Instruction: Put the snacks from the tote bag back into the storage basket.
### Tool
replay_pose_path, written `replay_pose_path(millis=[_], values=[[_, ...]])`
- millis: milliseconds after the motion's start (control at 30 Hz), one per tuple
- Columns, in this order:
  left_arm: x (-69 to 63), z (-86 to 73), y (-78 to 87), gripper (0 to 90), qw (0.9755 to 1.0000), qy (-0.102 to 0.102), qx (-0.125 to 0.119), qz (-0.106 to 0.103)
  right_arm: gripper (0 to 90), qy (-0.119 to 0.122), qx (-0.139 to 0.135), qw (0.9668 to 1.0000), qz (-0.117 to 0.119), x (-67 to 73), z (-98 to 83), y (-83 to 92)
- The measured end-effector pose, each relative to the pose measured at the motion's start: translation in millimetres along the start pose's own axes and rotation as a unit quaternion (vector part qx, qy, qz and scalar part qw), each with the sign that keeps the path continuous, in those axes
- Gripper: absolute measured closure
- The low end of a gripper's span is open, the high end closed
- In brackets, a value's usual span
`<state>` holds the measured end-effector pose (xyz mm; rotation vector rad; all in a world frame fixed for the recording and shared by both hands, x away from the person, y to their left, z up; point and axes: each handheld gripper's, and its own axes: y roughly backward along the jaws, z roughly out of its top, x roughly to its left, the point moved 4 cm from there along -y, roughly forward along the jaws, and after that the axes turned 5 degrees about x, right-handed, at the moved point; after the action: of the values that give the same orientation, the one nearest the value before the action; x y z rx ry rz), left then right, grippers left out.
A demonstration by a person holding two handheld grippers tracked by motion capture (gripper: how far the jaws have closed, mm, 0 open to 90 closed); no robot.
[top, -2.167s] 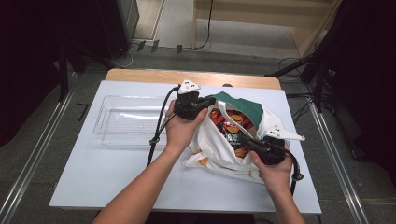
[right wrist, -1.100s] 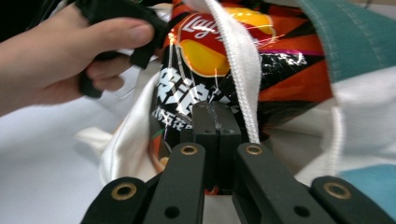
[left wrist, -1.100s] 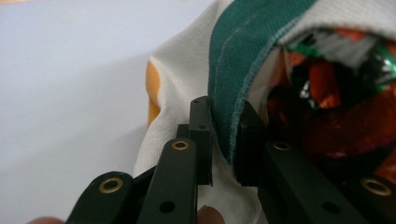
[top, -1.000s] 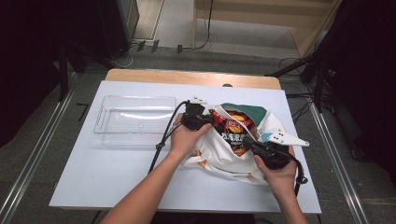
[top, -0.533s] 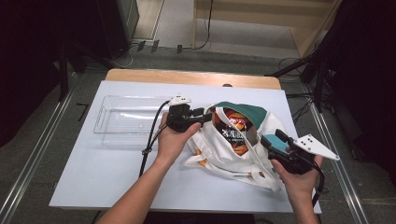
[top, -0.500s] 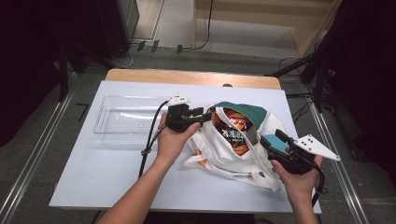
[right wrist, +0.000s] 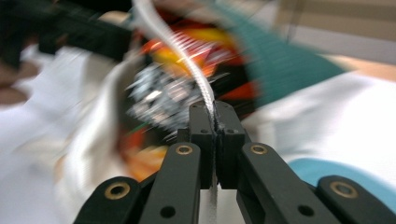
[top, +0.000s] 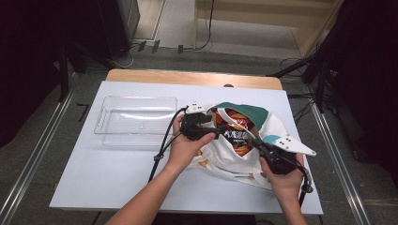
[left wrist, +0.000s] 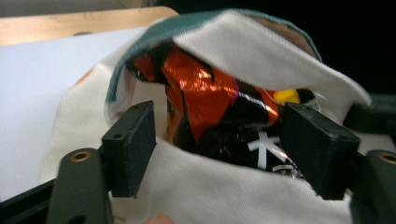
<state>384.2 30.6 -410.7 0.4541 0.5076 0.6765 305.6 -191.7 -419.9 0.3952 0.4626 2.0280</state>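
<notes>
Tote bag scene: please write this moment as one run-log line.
left gripper: open, jaws around snack bag | right gripper: shut on strap | tote: held open | bin: empty

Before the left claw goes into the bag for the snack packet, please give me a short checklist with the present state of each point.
1. Right claw shut on the bag handle: ok.
2. Left claw open, jaws either side of the snack packet: ok.
3. Bag mouth held open, packet visible: ok.
4. Bag cloth out of the left jaws' path: not ok, the front edge lies between them.
5. Clear tray free to receive the packet: ok.
6. More items under the packet: cannot tell.
</notes>
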Motion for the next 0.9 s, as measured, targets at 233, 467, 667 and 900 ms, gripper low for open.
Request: replay_pose_path(millis=[233,467,667,900], values=[[-2.1,13.9,-16.0,14.6,0.9994,0.027,0.011,-0.021,88.8,-0.015,-0.032,0.9989,-0.030,-16.7,12.6,5.1],[-7.5,11.4,-33.0,49.5,0.9986,0.014,0.050,0.004,35.5,-0.040,0.001,0.9954,-0.087,-25.5,11.4,-13.5],[-15.8,9.7,-29.9,90.0,0.9978,-0.040,0.049,0.018,71.4,-0.034,0.056,0.9931,-0.097,-33.4,6.5,-29.3],[-27.8,3.4,-10.9,90.0,0.9930,-0.116,0.017,-0.016,86.2,-0.054,0.014,0.9935,-0.099,-45.9,24.3,-12.7]])
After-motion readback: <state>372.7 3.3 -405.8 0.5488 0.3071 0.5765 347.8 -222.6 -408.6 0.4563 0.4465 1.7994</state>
